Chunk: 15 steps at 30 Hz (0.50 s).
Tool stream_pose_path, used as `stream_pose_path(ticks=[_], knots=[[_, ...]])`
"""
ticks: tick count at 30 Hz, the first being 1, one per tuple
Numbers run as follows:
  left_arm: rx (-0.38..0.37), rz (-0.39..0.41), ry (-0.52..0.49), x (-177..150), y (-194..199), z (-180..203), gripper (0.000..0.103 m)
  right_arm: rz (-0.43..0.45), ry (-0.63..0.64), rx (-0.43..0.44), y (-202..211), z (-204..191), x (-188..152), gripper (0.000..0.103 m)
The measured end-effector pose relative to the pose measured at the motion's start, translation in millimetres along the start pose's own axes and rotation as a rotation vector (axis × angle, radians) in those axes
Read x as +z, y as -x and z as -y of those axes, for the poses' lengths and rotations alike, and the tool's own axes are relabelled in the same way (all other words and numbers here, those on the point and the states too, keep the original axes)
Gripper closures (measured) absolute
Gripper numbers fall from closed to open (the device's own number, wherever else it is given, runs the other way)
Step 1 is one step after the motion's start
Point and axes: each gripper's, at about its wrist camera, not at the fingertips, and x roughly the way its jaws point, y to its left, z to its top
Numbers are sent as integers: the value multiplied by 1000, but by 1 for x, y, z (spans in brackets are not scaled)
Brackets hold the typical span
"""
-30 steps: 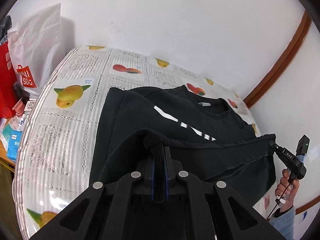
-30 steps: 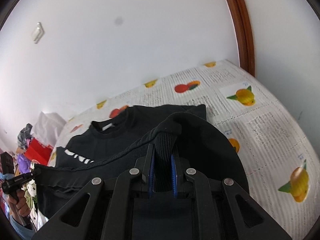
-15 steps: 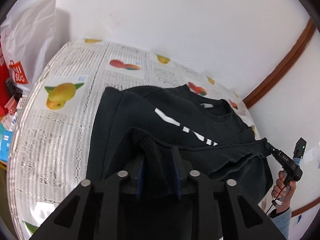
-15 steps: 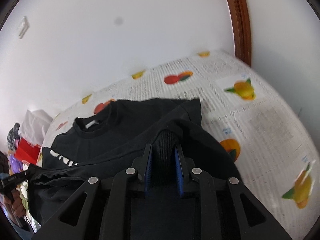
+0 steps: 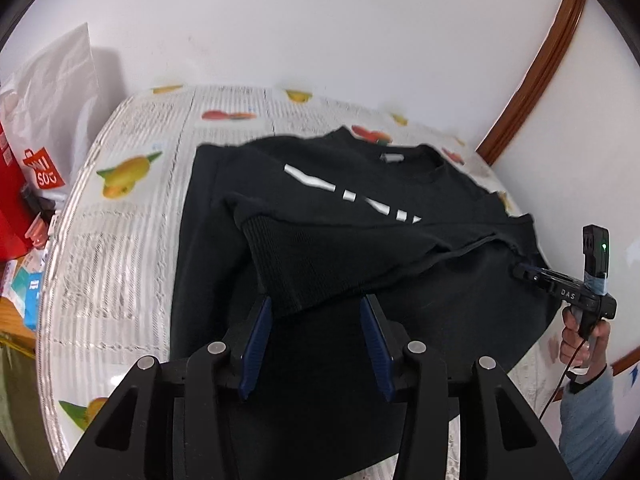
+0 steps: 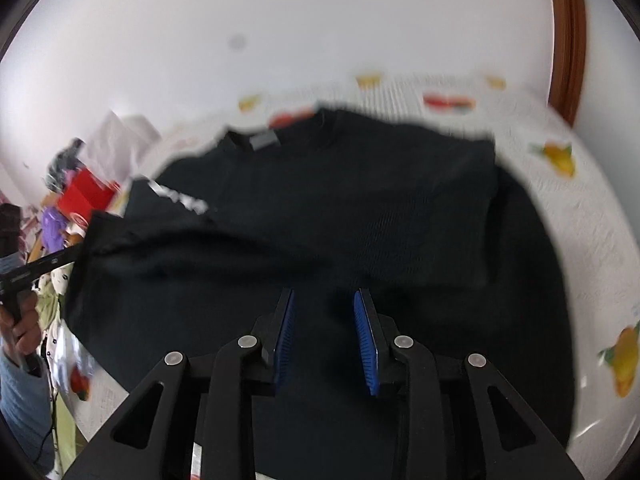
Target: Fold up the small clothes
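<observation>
A black sweatshirt (image 5: 360,216) with white chest lettering lies on the table, its ribbed hem (image 5: 296,264) folded up over the body. It also shows in the right wrist view (image 6: 360,208), blurred. My left gripper (image 5: 316,320) is open, its blue pads either side of the hem's near edge, holding nothing. My right gripper (image 6: 324,320) is open and empty just above the black cloth. In the left wrist view the right gripper (image 5: 560,284) is at the sweatshirt's right edge.
The table wears a white cloth with fruit prints (image 5: 128,172). A white and red shopping bag (image 5: 44,148) and small boxes stand at the left edge. White walls with a brown trim (image 5: 532,80) close the back and right.
Both grippers have opened and let go of the sweatshirt's hem, which now lies folded over the body. Both have drawn back a little toward me.
</observation>
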Motion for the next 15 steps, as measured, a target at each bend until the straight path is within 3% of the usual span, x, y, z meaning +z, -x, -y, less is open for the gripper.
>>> stream_pose_path(ticks=[7,11,15], knots=[[51,-65,2,16,-34,3,60,8,-80,0,-19,11,18,73],[67,-20,-33,34,-33,5,60,64,-75,-12,-19,8,39,73],[52,22,8,60,-39,-9,60,106,-82,-34,-21,7,63,74]])
